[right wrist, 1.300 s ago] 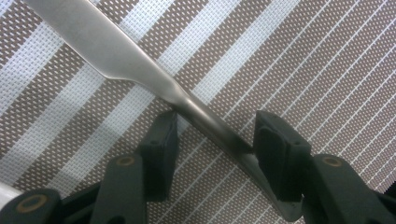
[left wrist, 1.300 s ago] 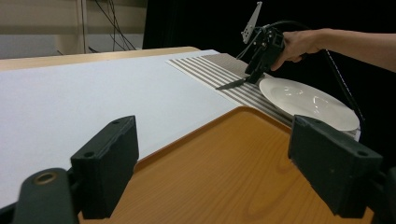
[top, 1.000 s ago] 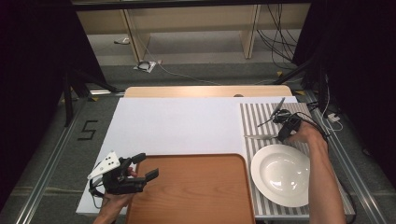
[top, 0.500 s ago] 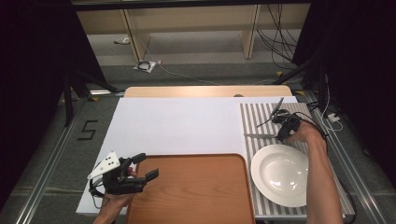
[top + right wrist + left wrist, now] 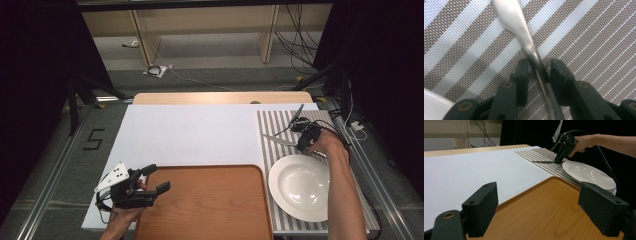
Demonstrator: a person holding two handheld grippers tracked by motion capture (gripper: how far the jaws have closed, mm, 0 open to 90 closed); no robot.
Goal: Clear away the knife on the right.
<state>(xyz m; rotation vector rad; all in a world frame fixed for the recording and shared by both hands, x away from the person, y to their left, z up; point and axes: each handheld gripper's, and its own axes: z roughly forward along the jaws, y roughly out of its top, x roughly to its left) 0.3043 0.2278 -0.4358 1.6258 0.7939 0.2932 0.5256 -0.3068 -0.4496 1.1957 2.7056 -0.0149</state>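
the right tongs are clenched on a slim silver metal utensil, gripping its narrow neck where the handle thins; the jaws press it from both sides. the end that shows widens like a flat handle, and which kind of cutlery it is cannot be told. in the high view the utensil lies over the brown-and-white striped woven placemat at the far right of the table, just beyond the round white ceramic plate, and whether it is lifted off the mat or resting on it is hard to tell.

the likeliest trouble is the grip itself. the metal is smooth and the hold sits on the thinnest part, off from the heavier end, so the utensil could swivel between the jaws or slide out if the hand tilts or speeds up. a dropped piece could strike the plate's rim, which lies close by, or skid off the mat's right edge.

the left tongs hang released, jaws wide apart and holding nothing, over the near left corner of the orange-brown wooden tray. they are well apart from the utensil and too far to steady it.
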